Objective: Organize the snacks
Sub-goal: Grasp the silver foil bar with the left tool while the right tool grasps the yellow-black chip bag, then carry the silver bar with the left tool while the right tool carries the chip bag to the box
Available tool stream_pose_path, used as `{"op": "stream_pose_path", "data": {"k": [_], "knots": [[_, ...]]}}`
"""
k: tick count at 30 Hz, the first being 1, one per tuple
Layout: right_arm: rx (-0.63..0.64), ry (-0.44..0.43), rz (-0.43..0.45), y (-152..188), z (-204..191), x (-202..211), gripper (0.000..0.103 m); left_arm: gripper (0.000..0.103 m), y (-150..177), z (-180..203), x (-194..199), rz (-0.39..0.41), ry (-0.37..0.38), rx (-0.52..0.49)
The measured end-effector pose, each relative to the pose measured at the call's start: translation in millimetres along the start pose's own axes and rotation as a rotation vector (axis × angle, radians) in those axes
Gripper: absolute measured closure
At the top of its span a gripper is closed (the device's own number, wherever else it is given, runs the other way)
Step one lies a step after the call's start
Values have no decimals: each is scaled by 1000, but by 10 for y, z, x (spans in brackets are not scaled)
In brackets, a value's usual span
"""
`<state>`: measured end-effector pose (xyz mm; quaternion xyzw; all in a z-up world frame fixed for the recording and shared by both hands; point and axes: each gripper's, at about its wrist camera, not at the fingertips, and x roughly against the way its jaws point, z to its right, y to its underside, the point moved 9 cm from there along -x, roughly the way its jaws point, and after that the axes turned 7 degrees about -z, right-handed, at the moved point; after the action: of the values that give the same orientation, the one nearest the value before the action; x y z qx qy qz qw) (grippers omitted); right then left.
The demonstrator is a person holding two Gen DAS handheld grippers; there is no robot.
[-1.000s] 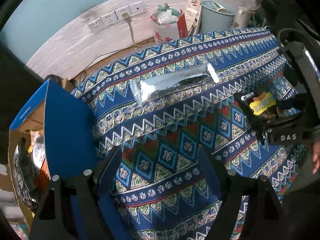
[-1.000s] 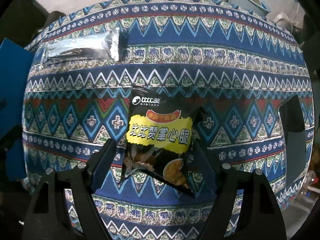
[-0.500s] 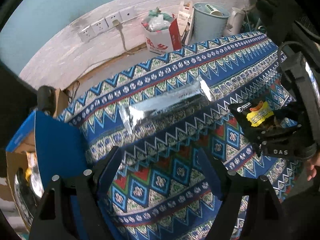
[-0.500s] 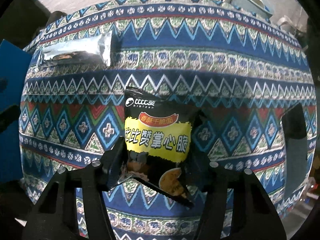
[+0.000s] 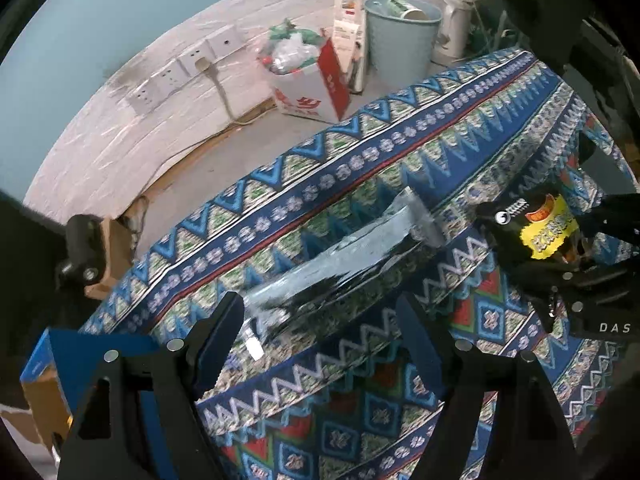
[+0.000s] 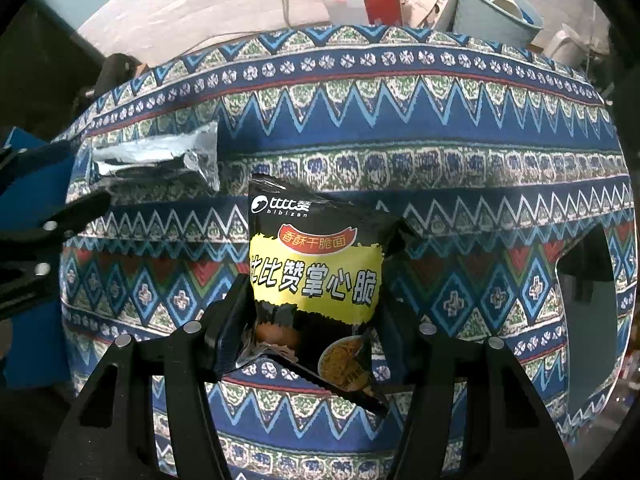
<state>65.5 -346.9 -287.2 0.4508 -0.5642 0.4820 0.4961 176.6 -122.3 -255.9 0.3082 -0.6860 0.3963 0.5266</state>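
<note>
Landmark: foil pack (image 5: 344,256), a long silver packet lying flat on the patterned surface (image 6: 440,168); all places below are given from it.
Noodle bag: the black-and-yellow noodle bag (image 6: 316,276) sits near the foil pack's right end, toward the viewer in the right wrist view, its lower edge raised off the cloth.
Right gripper: the right gripper (image 6: 312,320) has its fingers (image 6: 230,320) clenched on the lower half of the noodle bag, one on each side edge.
Left gripper: the left gripper (image 5: 320,340) stands over the foil pack's left end, fingers (image 5: 218,340) spread wide and nothing between them but the packet's corner below; not yet gripping.
Box: a blue box (image 5: 44,364) lies beyond the foil pack's left end, off the edge of the surface; probably the place for the snacks.
Handling, noodle bag: judged light, puffed and crinkly; contents brittle, so a firm squeeze could crush them. A hold across the sealed edges looks safest.
Handling, foil pack: judged light, thin and slick, and it lies flat, so the fingers may skid. Best taken across its narrow width near mid-length, where it bulges a little.
Background: a bin (image 5: 400,36) and wall sockets (image 5: 180,68) stand far behind the foil pack, clear of the work.
</note>
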Motion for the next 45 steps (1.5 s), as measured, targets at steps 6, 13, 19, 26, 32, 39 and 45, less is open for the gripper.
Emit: {"op": "stream_pose_path", "data": {"k": [6,13,19,26,32,39,45], "knots": [[-17,-12,11,-188,-39,92,44,23,-178,188,-86,5,44,-83],[-26,-23,20,-360,-32,201,44,23,-264,353,-210,0,97,-151],[-30,-26,20,-482,-68,244,44,23,-283,406,-371,-43,141,-132],[-30,-23,20,-488,-125,248,44,29,-229,433,-446,-61,184,-115],[-30,-25,28,-415,-173,283,44,53,-120,401,-424,-83,172,-85],[-21,-25,41,-268,-183,321,44,76,16,352,-380,-87,134,-31],[-8,-22,57,-248,-272,408,44,77,152,349,-285,-75,129,31]]}}
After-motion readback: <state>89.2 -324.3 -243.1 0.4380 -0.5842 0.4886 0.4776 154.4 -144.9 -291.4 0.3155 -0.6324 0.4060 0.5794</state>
